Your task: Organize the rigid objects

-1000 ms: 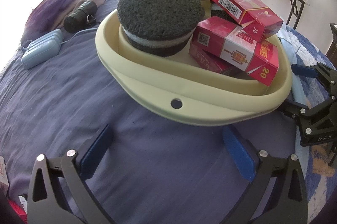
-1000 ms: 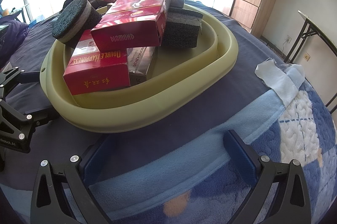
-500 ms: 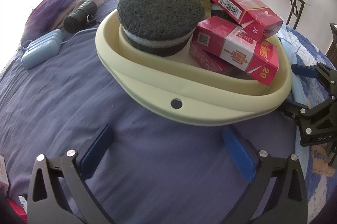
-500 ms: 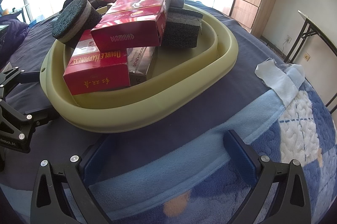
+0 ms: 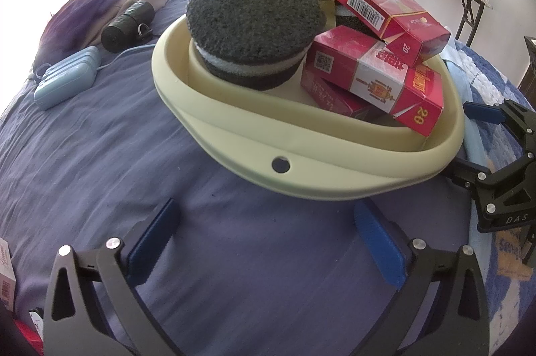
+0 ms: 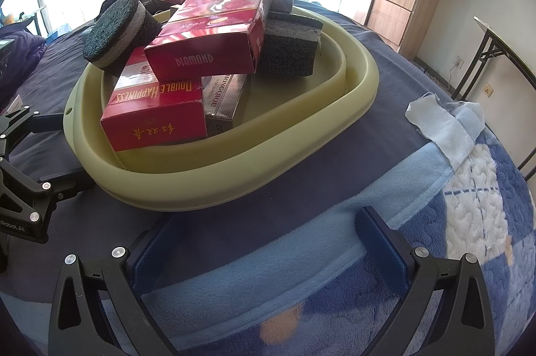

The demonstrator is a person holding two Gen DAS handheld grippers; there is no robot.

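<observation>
**Left wrist view: basin loaded, both grippers idle**

Left wrist camera showed the cream basin (image 5: 284, 175) at twelve o'clock on the bedspread (image 5: 100, 155), holding the round sponge (image 5: 254, 20) and stacked red cartons (image 5: 375, 77). My left gripper (image 5: 268, 242) sat wide open and empty; my right gripper (image 6: 264, 252) likewise, at the basin's three o'clock. I judged that any further stacking needed a level, gentle set-down, since the cartons leaned. Nothing had shifted from a second before.
</observation>
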